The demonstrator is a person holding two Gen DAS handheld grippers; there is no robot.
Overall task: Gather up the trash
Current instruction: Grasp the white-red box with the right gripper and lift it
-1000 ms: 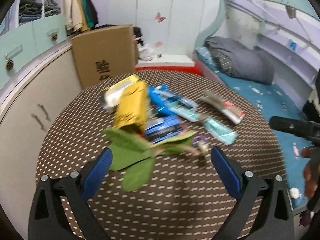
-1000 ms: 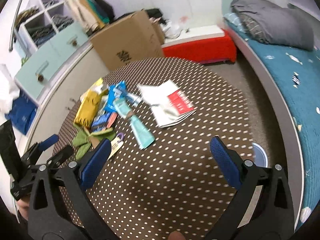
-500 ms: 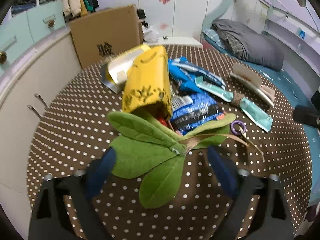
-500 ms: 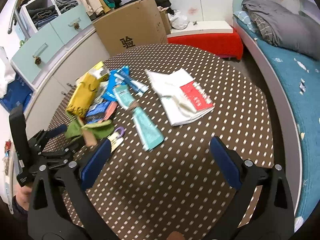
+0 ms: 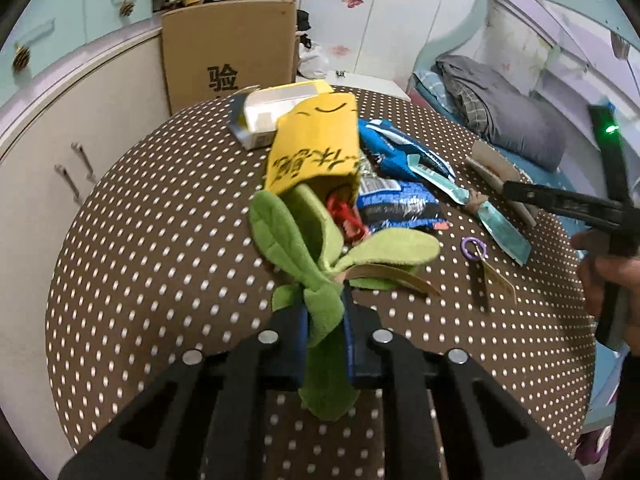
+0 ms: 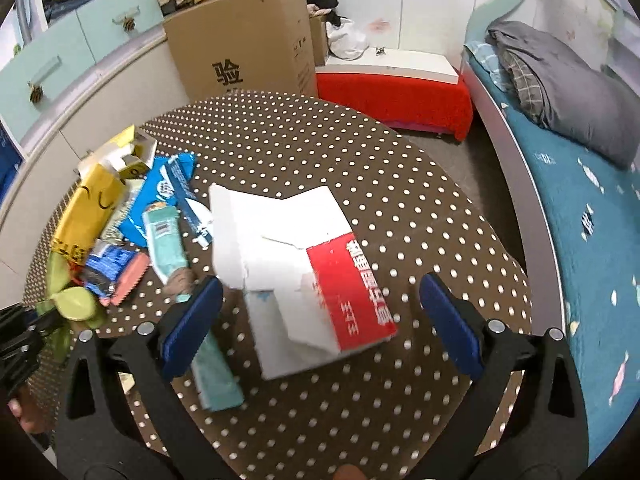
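Trash lies on a round brown dotted table (image 6: 360, 160). My left gripper (image 5: 326, 312) is closing, and its pads press on a green felt leaf (image 5: 280, 232) attached to the yellow pouch (image 5: 316, 148). Beside the pouch are blue wrappers (image 5: 396, 200), a teal packet (image 5: 504, 228), a purple-ringed tag (image 5: 472, 246) and a white-yellow carton (image 5: 276, 108). My right gripper (image 6: 320, 316) is open with its jaws closing. A flattened white and red box (image 6: 280, 240) lies between them, untouched. The teal packet (image 6: 164, 236) passes under its left finger.
A large cardboard box (image 6: 240, 52) stands behind the table beside a curved cabinet (image 5: 80, 128). A red bench (image 6: 400, 96) is at the back and a bed (image 6: 580, 200) with a grey pillow on the right. A hand (image 5: 608, 280) holds the right gripper at the table's right edge.
My left gripper moved forward and down over the leaves and shut on one. My right gripper came down towards the white and red box, which now lies between its slightly narrowed jaws.
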